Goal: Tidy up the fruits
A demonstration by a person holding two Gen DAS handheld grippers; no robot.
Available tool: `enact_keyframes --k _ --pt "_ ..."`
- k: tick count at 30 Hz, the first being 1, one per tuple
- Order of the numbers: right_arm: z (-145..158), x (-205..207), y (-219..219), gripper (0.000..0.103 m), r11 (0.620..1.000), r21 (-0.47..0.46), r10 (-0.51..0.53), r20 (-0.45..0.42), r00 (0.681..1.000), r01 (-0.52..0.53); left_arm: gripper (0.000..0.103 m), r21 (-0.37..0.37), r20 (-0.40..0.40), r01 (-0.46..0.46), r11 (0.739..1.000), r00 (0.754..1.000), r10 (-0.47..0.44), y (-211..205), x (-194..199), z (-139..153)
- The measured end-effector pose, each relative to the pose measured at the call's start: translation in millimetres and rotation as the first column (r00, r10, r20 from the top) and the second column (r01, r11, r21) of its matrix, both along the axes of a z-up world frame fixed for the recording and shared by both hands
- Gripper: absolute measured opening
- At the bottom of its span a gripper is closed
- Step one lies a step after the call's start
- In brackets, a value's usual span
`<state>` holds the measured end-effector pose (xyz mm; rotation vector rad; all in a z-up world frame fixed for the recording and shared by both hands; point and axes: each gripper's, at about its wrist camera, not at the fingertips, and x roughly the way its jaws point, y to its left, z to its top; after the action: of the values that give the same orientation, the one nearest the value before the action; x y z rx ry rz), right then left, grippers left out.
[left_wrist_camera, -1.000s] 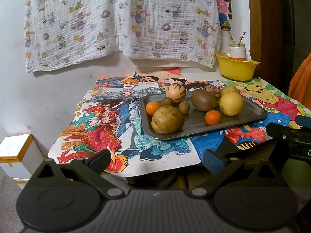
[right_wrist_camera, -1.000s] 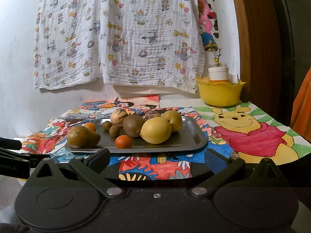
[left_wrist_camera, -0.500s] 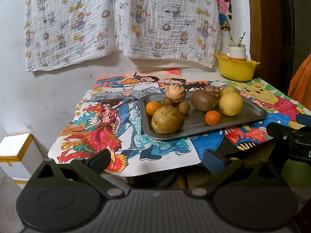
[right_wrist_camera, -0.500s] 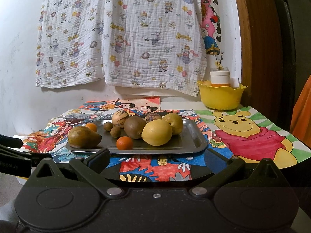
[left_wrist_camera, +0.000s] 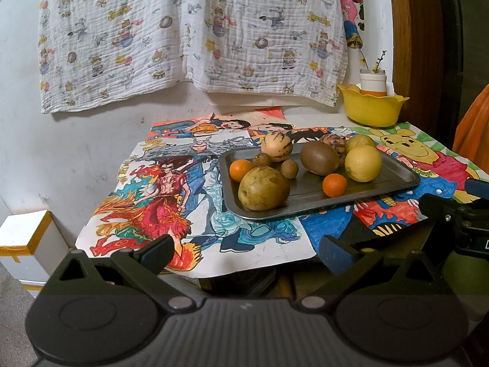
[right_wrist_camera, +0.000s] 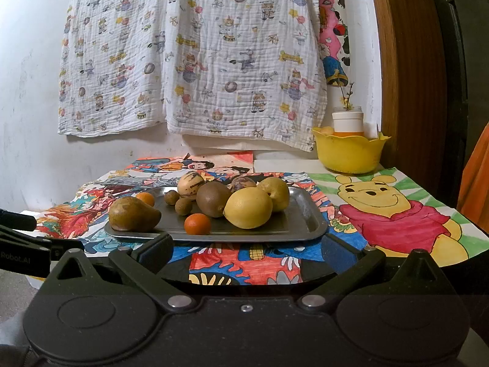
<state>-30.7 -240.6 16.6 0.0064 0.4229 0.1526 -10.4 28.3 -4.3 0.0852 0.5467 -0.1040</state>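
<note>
A grey metal tray (left_wrist_camera: 400, 180) (right_wrist_camera: 308, 223) holds several fruits: a brown pear (left_wrist_camera: 263, 188) (right_wrist_camera: 134, 214), two small oranges (left_wrist_camera: 334, 185) (right_wrist_camera: 197, 224), a kiwi (left_wrist_camera: 319, 157) (right_wrist_camera: 214, 198), a yellow lemon (left_wrist_camera: 363, 163) (right_wrist_camera: 248, 207), striped melons and small brown fruits. My left gripper (left_wrist_camera: 246, 252) is open and empty, short of the table's front edge. My right gripper (right_wrist_camera: 246, 252) is open and empty, just before the tray's near rim. A yellow bowl (left_wrist_camera: 371, 110) (right_wrist_camera: 348, 153) stands at the back right.
Colourful drawings cover the table (left_wrist_camera: 159, 211) (right_wrist_camera: 394, 211). A patterned cloth (left_wrist_camera: 189, 36) hangs on the wall behind. A white jar (right_wrist_camera: 347, 120) sits in the yellow bowl. A white box (left_wrist_camera: 27, 244) stands on the floor at left. A wooden frame (right_wrist_camera: 406, 76) is at right.
The right gripper has moved a little closer to the tray and risen slightly. The left gripper has barely moved. Both stay open.
</note>
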Motion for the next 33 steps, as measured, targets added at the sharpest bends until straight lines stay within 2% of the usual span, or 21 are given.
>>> enact_keyframes --k 27,33 --pt "-1.1 -0.2 -0.3 0.102 1.0 0.001 0.002 -0.003 1.0 -0.002 0.103 0.0 -0.002 0.012 1.0 1.0 -0.012 -0.3 -1.8 1.0" --pt "-1.1 -0.2 -0.7 0.102 1.0 -0.003 0.0 0.0 1.0 0.0 0.103 -0.029 -0.015 0.009 1.0 1.0 -0.009 3.5 0.5 0.5"
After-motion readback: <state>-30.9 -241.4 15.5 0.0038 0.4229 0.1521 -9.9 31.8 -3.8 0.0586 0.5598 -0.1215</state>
